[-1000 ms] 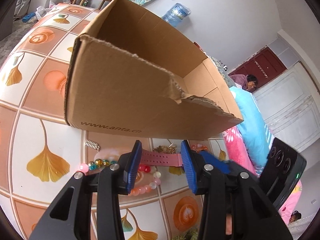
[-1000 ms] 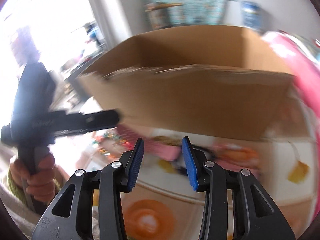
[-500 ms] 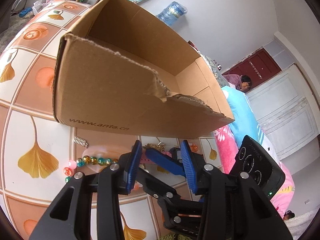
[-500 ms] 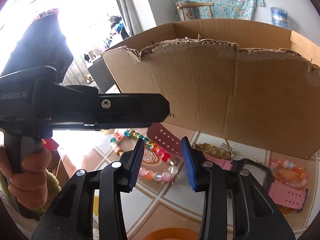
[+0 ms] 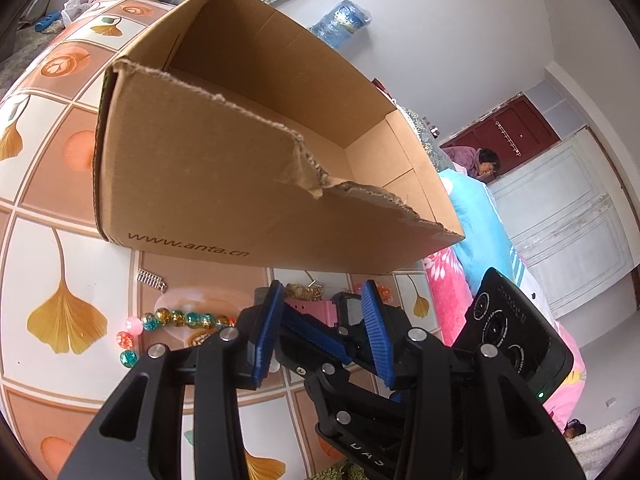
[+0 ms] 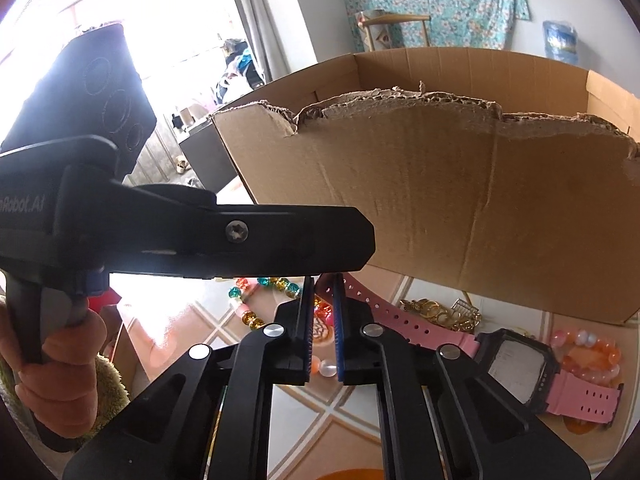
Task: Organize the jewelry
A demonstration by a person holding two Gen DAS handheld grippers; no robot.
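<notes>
Closed since a second ago, right gripper [image 6: 322,320] nips the bead bracelet [image 6: 256,320]; left gripper [image 5: 320,328] gapes; cardboard box [image 5: 280,152] looks empty.

One cardboard box [image 6: 460,200] stands beyond both pairs of tongs, open at the top with a torn near edge. One pink watch [image 6: 516,364] lies on the tiled surface [image 5: 48,248], just right of the right tongs [image 6: 322,320]. Bead bracelets — two can be told: a multicoloured one [image 5: 180,318] left of the left tongs [image 5: 320,328], and an orange-and-pink one [image 6: 592,354] past the watch. One tangle of gold chain [image 6: 436,314] sits ahead of the right tongs; its pieces cannot be counted. One small silver clip [image 5: 150,280] lies by the box. Two tongs — one in each view.
</notes>
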